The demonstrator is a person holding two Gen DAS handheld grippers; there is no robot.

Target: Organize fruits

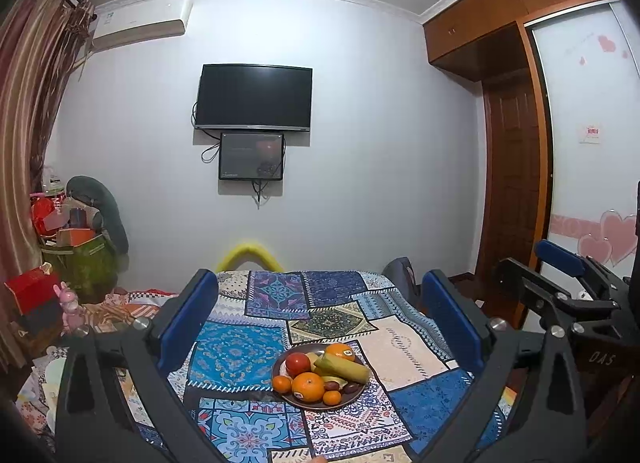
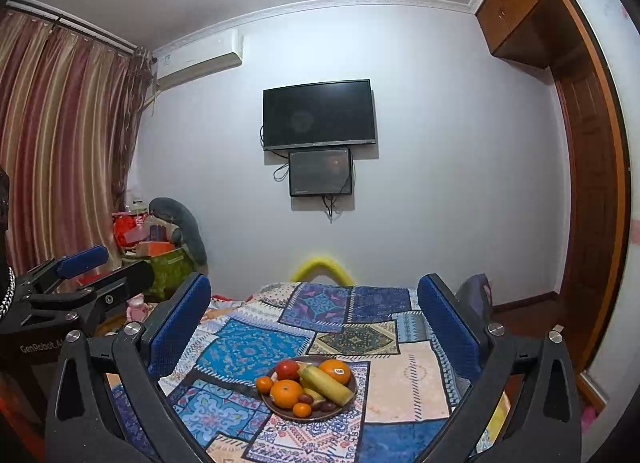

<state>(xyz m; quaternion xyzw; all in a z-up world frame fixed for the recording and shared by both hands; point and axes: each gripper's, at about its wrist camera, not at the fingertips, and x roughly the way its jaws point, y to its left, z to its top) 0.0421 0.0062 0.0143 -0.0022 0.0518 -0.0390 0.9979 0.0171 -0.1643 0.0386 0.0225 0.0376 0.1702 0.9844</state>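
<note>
On the patchwork cloth a brown plate was set, and all the fruit was held in it. A red apple and an orange were seen at the far side, a banana across the middle, a second orange at the near side, and two small tangerines along the near-left rim. Dark small fruits were tucked by the banana; their kind could not be told. More fruit under the banana was hidden.

The left gripper was held wide open above the cloth, nothing between its fingers. The right gripper was likewise spread open and empty. The table's near edge was cut off in both views.
</note>
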